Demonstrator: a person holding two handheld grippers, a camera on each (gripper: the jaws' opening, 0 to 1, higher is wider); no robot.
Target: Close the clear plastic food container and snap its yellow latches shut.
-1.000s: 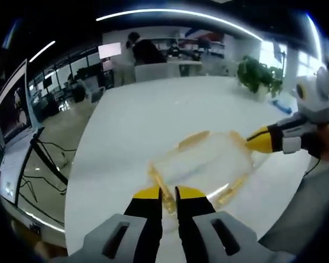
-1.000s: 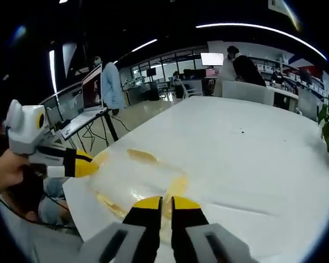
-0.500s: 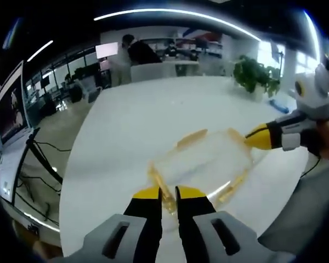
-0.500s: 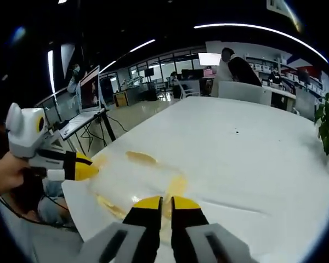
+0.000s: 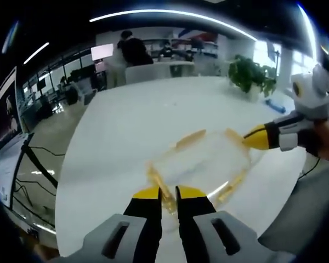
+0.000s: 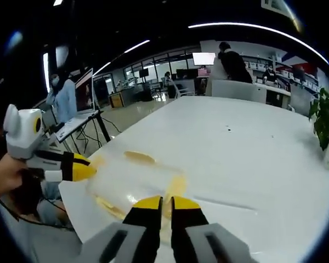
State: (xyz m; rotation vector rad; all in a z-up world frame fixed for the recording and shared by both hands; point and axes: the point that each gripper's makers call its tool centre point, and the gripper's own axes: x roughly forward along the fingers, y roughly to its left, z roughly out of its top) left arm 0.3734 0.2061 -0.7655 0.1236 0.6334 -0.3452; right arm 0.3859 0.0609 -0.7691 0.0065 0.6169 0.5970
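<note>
The clear container (image 5: 200,161) lies on the white bench (image 5: 148,118) between my claws. My left claw (image 5: 168,193) and right claw (image 6: 162,203) each pinch a yellow latch (image 5: 163,193) at opposite ends.

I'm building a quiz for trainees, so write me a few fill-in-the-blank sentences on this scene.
1. The clear container rests on a large ____ table.
2. Its latches are coloured ____.
3. In the left gripper view a potted ____ stands at the table's far edge.
4. The jaw tips of both grippers are coloured ____.

Missing words: white; yellow; plant; yellow
</note>
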